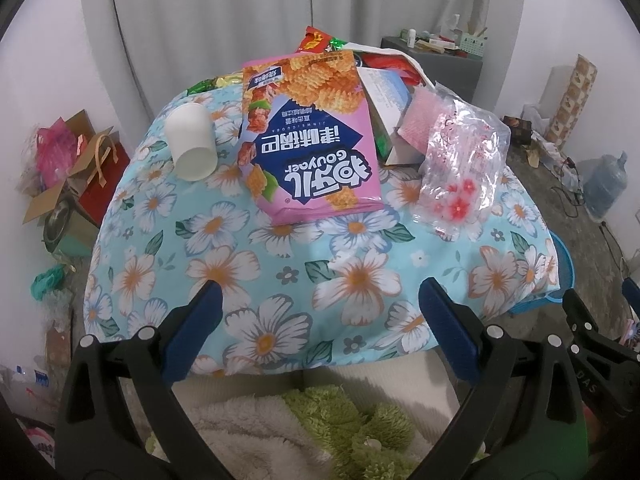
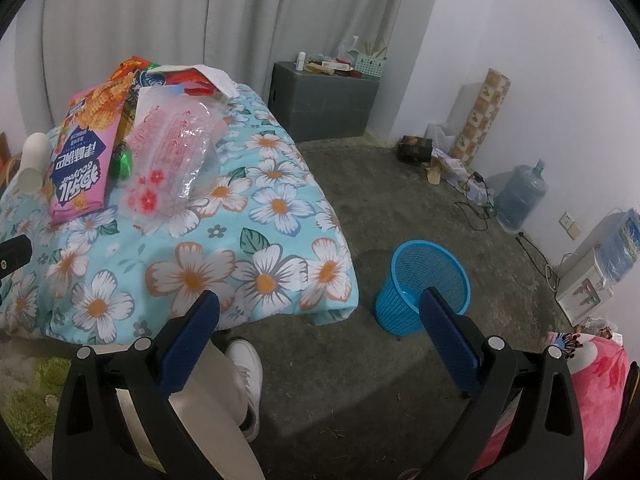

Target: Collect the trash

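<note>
Lying well beyond both grippers' wide-apart, empty jaws, the pink snack bag (image 1: 310,136) rests untouched.

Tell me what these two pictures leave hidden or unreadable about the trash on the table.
- Red wrappers at the back, left wrist view: mostly hidden behind the pink snack bag.
- White box, left wrist view: covered by the clear plastic bag.
- Blue basket floor, right wrist view: blocked by the right gripper's finger.

I see a lived-in home room: grey curtains (image 2: 248,12) at the far wall, a floral cloth (image 1: 320,276) nearby, water jugs (image 2: 520,196) on the right.
</note>
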`<act>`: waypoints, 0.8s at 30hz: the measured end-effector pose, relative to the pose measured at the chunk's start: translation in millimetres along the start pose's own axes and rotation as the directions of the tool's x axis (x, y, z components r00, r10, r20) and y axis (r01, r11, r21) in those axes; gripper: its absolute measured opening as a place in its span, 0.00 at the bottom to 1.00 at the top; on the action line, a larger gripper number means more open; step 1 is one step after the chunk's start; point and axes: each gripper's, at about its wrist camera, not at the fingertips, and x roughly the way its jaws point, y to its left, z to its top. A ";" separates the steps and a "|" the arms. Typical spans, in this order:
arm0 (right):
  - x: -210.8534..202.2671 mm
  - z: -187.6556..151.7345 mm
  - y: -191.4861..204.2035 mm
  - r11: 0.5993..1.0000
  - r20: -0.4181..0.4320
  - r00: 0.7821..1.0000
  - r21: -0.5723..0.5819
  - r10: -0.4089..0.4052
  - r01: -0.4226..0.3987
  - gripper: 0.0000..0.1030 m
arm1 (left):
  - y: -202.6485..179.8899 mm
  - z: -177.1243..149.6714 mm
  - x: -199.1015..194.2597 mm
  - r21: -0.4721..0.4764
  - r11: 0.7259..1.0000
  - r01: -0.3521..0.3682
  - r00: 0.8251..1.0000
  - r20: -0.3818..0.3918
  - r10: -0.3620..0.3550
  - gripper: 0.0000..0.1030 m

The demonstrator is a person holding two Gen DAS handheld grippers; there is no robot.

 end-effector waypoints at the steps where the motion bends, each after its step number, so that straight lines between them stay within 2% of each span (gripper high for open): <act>1: -0.8 0.6 2.7 1.000 0.002 1.000 -0.002 -0.003 0.003 0.94 | 0.3 0.1 0.2 0.000 1.000 0.000 1.000 0.000 0.000 0.92; 24: -0.8 1.0 1.4 1.000 0.002 1.000 -0.001 0.000 0.000 0.94 | 3.3 -3.9 2.3 -0.003 1.000 -0.005 1.000 0.000 0.005 0.92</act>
